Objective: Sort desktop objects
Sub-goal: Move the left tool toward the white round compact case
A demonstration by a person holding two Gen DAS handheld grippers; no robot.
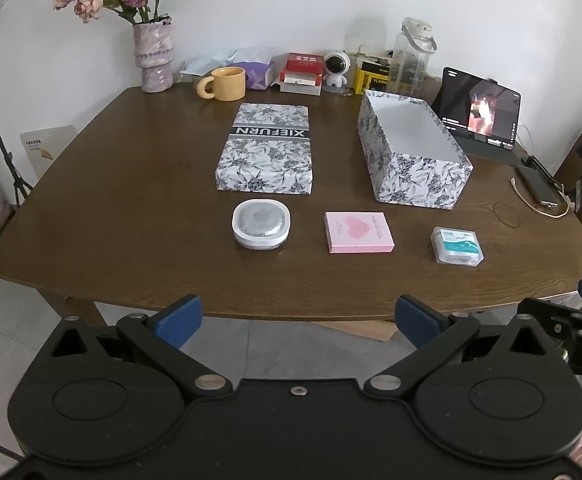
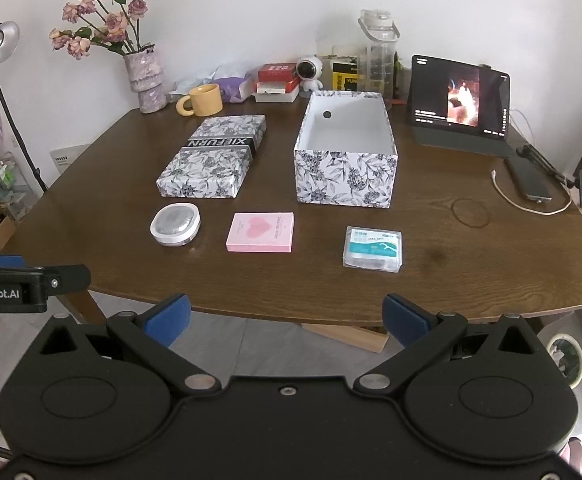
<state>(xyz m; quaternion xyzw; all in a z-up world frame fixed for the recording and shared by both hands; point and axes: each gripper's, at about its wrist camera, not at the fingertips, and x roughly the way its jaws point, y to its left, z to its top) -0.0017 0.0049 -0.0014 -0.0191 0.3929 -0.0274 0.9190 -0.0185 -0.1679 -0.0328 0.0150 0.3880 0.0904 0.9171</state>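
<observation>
Hovering off table edge, left gripper (image 1: pixel 297 316) and right gripper (image 2: pixel 287 314) both spread wide, empty; floss pick case (image 2: pixel 373 249) mid-frame right, nearest right gripper, open floral box (image 2: pixel 345 152) directly beyond it

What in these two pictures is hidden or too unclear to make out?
- Open floral box, left wrist view: its near wall hides the floor inside.
- Clear plastic case, both views: label print too small to read.
- Yellow carton, both views: partly hidden behind the water jug.
</observation>
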